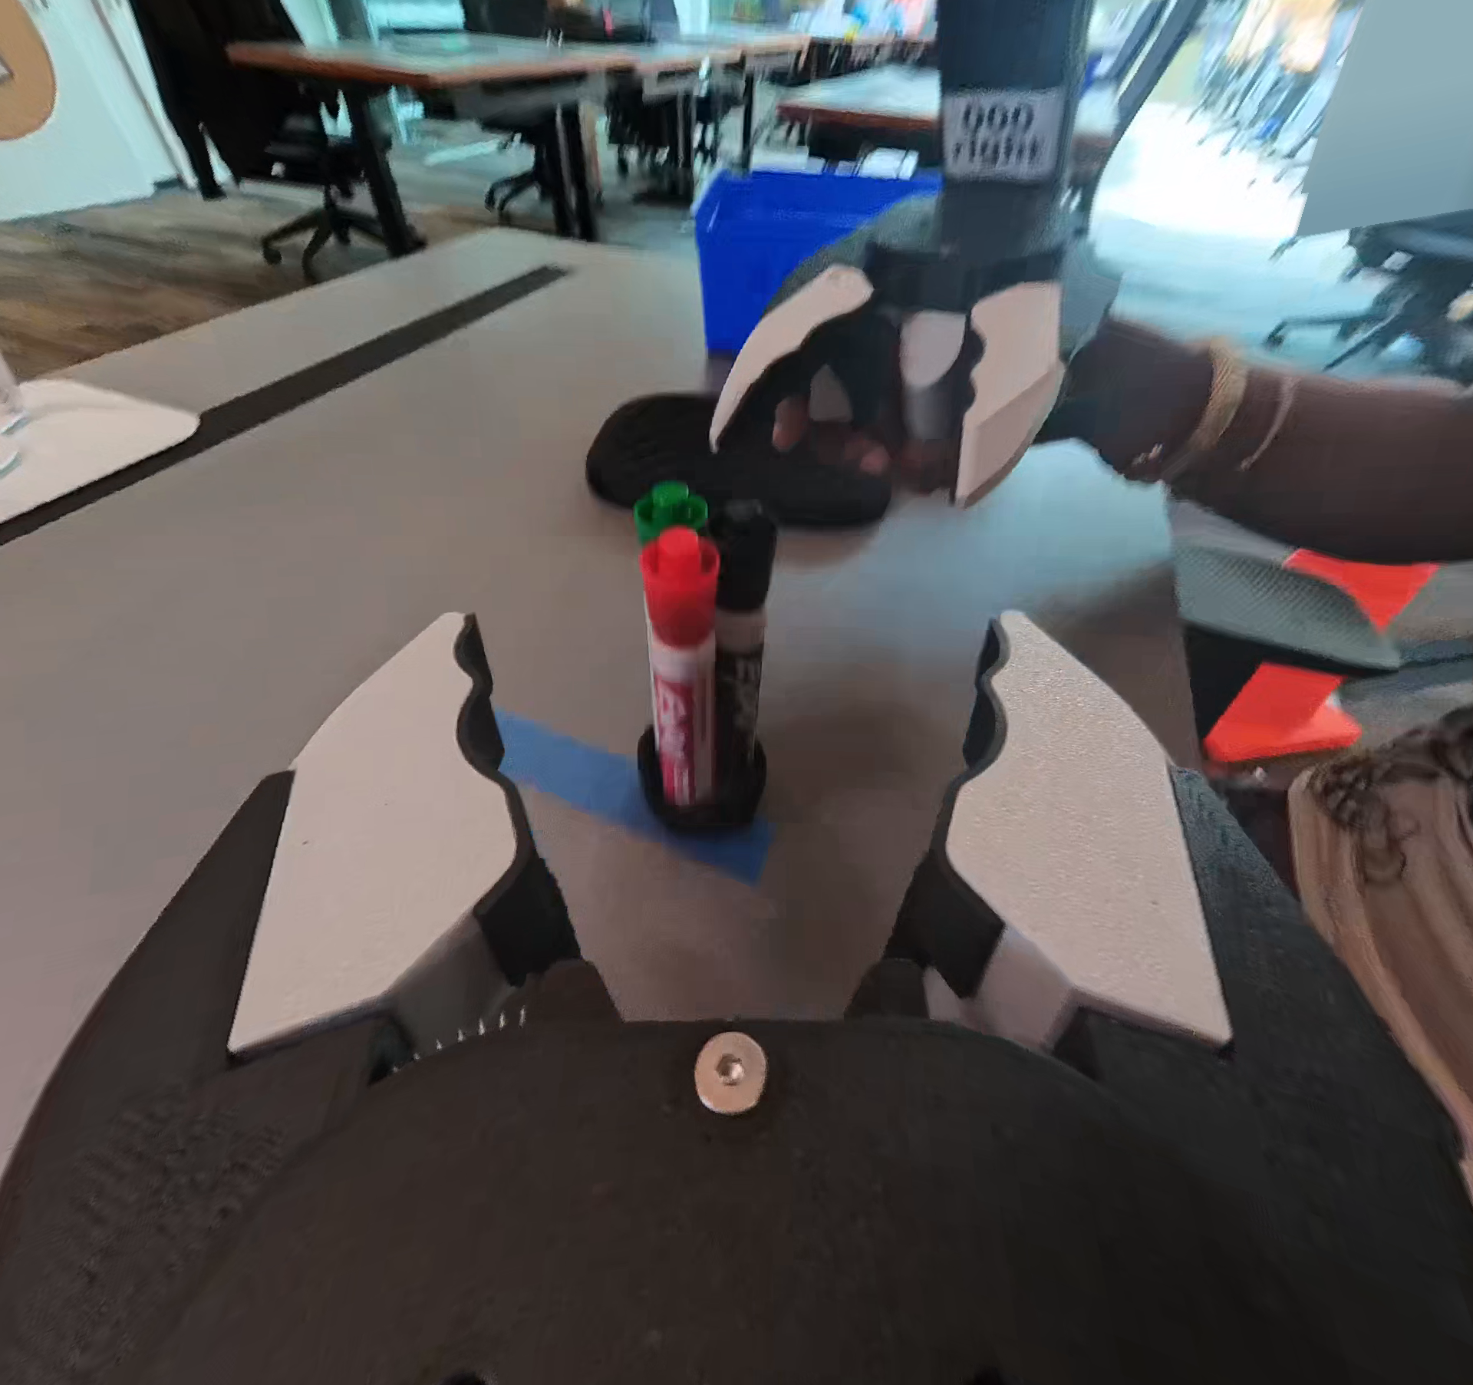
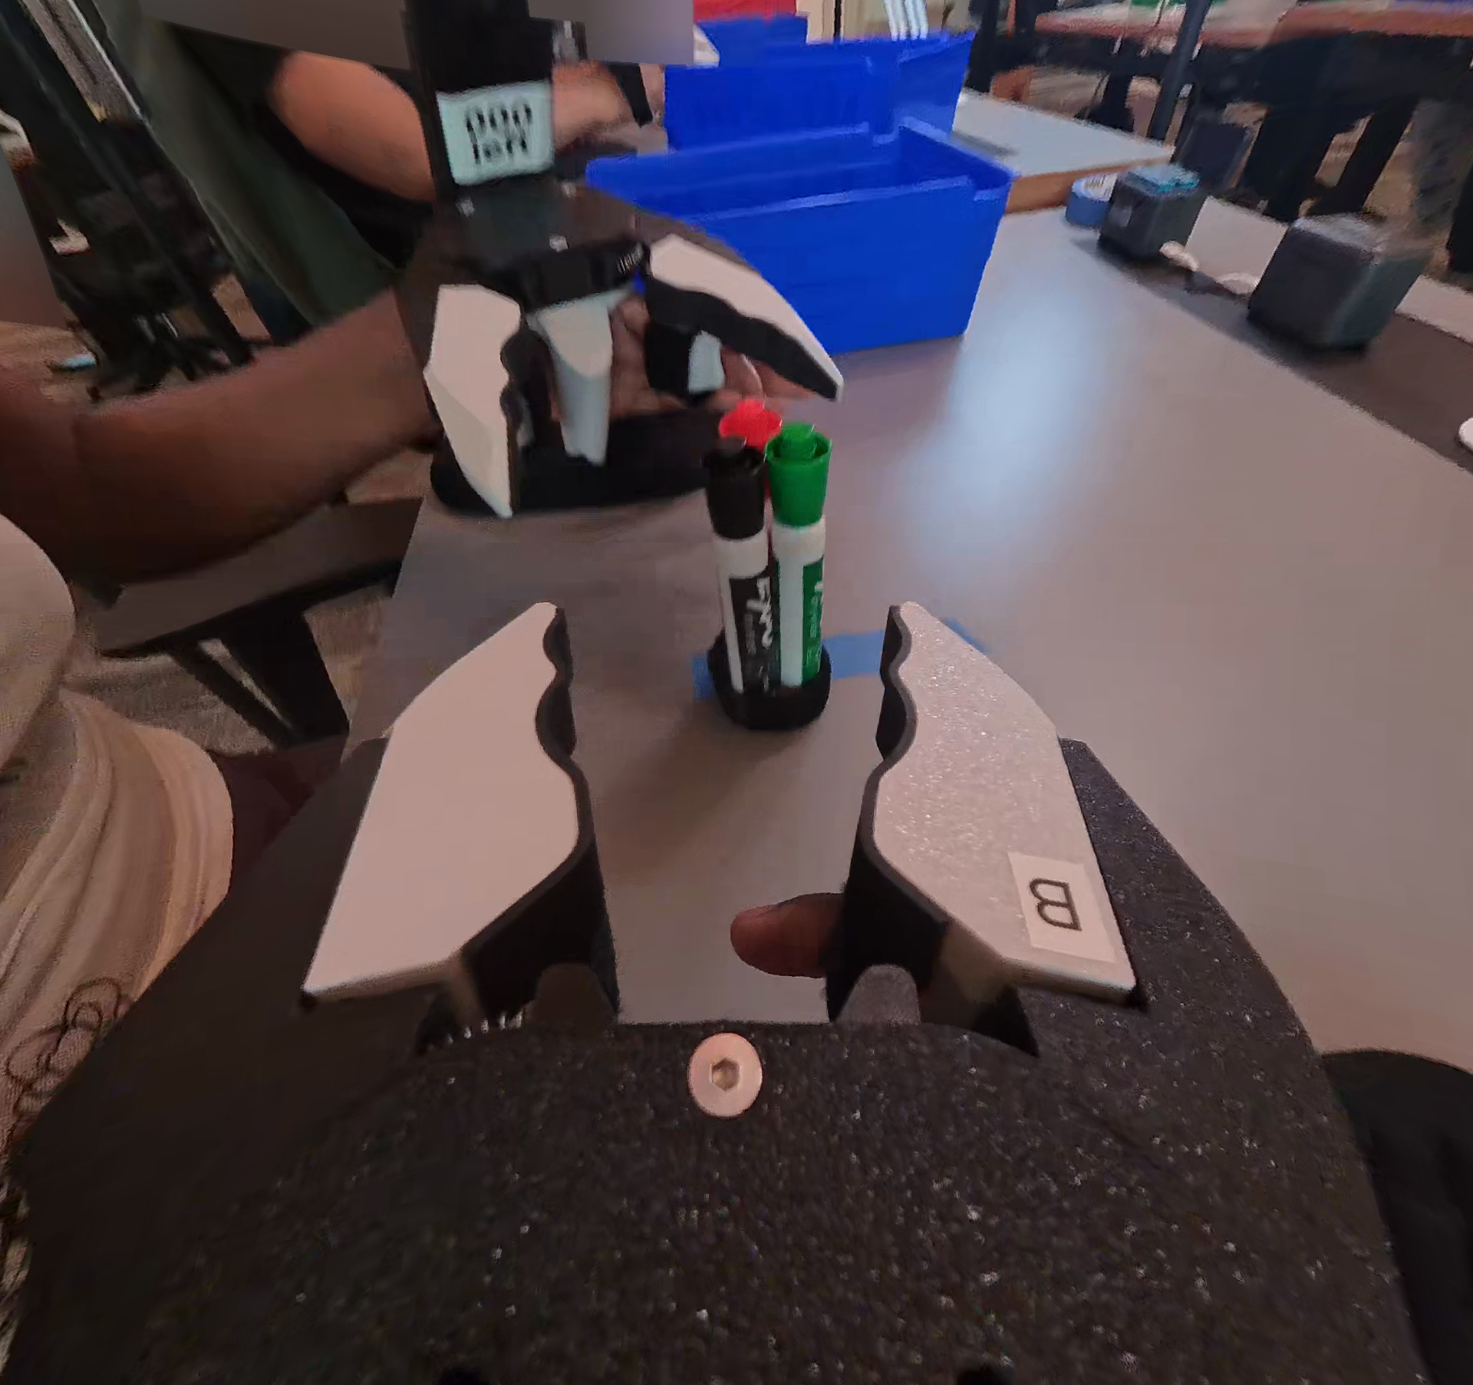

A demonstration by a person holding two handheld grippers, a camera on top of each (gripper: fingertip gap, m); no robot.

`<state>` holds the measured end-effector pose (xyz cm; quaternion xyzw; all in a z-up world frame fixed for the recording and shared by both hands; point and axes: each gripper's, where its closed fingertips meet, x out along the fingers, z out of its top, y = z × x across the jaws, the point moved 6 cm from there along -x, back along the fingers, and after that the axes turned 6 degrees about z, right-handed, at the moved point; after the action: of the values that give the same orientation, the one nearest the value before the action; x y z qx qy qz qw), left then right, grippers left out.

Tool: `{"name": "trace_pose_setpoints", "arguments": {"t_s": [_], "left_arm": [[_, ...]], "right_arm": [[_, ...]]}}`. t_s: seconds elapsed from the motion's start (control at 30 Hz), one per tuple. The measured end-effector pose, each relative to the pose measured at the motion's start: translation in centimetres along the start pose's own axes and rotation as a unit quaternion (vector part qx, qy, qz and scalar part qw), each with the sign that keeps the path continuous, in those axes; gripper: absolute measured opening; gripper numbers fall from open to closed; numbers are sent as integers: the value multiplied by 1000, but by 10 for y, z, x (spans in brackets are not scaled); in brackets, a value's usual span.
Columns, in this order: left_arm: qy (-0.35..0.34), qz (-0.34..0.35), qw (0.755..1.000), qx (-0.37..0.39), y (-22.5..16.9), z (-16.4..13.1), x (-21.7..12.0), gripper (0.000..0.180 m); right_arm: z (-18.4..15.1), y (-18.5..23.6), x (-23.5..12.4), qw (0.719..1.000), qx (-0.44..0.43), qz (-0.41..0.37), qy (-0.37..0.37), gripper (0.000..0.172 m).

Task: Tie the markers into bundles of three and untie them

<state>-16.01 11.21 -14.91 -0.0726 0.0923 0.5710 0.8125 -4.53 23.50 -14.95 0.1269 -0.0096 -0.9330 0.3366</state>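
Observation:
Three markers stand upright together in a small black holder (image 1: pixel 701 789) on blue tape: a red marker (image 1: pixel 677 653), a black marker (image 1: pixel 741 629) and a green marker (image 1: pixel 668 510) behind them. My left gripper (image 1: pixel 729 677) is wide open, its fingers well clear on either side of the markers. My right gripper (image 2: pixel 725 669) is open, just short of the holder (image 2: pixel 769 697), and touches nothing. In the right wrist view the black marker (image 2: pixel 741 573) and green marker (image 2: pixel 799 549) are in front, the red cap (image 2: pixel 748 423) behind. Each gripper shows in the other view: right (image 1: pixel 845 422), left (image 2: pixel 638 398).
A black ribbed pad (image 1: pixel 661 454) lies on the grey table (image 1: pixel 239 629) beyond the markers. Blue bins (image 2: pixel 837 231) stand farther back. Dark boxes (image 2: pixel 1339 286) sit at the right. A person's arm (image 2: pixel 199 454) holds the left gripper. Orange and grey parts (image 1: pixel 1315 629) lie at the right.

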Motion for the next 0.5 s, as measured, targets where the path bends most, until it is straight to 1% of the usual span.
{"name": "trace_pose_setpoints", "arguments": {"t_s": [0.07,0.13,0.23,0.33,0.4,0.47,0.5], "left_arm": [[50,37,998,13,-1,-11,-12,107],[78,66,995,11,-5,-23,-18,99],[97,89,991,11,-12,-37,-19,83],[107,110,988,18,-12,-47,-8,67],[162,94,982,26,-12,-60,4,59],[253,76,964,18,-10,-73,12,59],[280,70,957,13,-9,-76,15,60]], "right_arm": [[-10,4,2,999,-4,7,37,76],[-19,7,6,997,-8,11,71,78],[-30,6,16,993,-11,2,116,78],[-43,-1,29,986,-7,-18,167,73],[-52,-7,38,979,-10,-22,201,70],[-58,-12,45,973,-20,-21,227,65],[-60,-13,49,971,-25,-20,236,63]]}}
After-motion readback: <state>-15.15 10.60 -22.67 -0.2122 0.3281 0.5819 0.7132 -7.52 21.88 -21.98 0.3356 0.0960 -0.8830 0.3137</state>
